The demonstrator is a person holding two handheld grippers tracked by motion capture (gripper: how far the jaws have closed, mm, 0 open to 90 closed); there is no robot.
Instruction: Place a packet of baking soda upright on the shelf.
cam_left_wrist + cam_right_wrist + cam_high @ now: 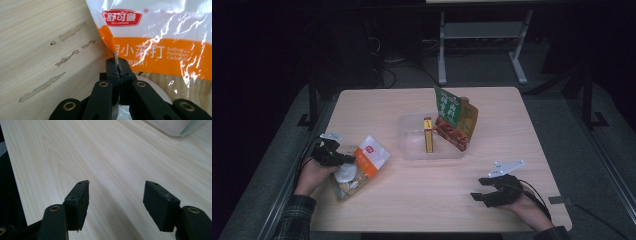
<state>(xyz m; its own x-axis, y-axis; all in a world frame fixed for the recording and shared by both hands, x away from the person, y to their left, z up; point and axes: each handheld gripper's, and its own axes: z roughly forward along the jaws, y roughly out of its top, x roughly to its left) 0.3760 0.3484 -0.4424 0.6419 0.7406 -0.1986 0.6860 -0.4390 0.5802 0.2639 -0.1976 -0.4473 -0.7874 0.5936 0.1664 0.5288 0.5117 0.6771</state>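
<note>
The left claw [117, 68] is closed tight, its two pads pinching the thin sealed edge of the bag [160, 37] between them. The bag is a clear plastic pouch with an orange band and a red logo; in the left gripper view its edge rises straight out of the pinched pads. In the high view the left claw [343, 159] sits at the left side of the counter [412, 200], and the bag [364, 162] lies just beside it, tilted, with pale contents showing through its clear lower part.

The right claw [117, 202] stands about half open with nothing between its pads, only bare wood beneath. In the high view the right claw [484, 192] rests low near the front right corner of the counter, well apart from the bag.

A clear tub [409, 145] stands at mid-counter, holding a narrow yellow box [428, 135] upright and a green-and-red packet [457, 120] leaning against its right side.
</note>
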